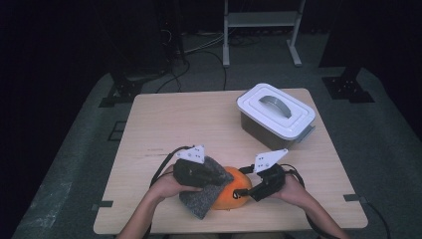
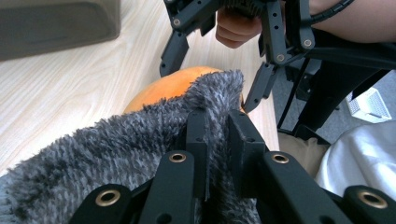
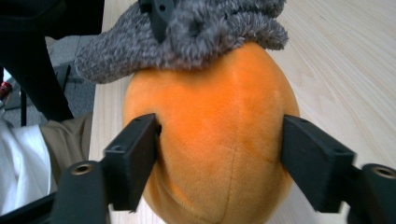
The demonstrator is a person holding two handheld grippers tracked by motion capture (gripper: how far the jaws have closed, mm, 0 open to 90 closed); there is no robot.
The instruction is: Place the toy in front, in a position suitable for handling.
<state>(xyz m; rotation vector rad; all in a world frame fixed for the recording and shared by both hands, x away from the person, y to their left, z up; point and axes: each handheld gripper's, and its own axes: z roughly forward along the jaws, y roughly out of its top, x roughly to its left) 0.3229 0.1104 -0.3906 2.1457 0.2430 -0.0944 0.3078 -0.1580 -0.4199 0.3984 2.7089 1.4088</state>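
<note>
- A wooden tabletop (image 1: 164,124) seen from above; a person's forearms enter at 6 o'clock.
- An orange plush (image 1: 230,191) lies near the tabletop's front edge, at about 6 o'clock from its centre.
- A grey fuzzy cloth (image 1: 201,199) drapes over the plush's left side.
- The left claw (image 2: 217,126) is clamped tight on a fold of the cloth, above the plush.
- The right claw (image 3: 219,144) straddles the plush, its jaws wide. The left jaw touches the plush's side; whether the right jaw presses it, I cannot tell.
- A white-lidded box (image 1: 275,112) sits at about 2 o'clock, well apart from the plush.
</note>
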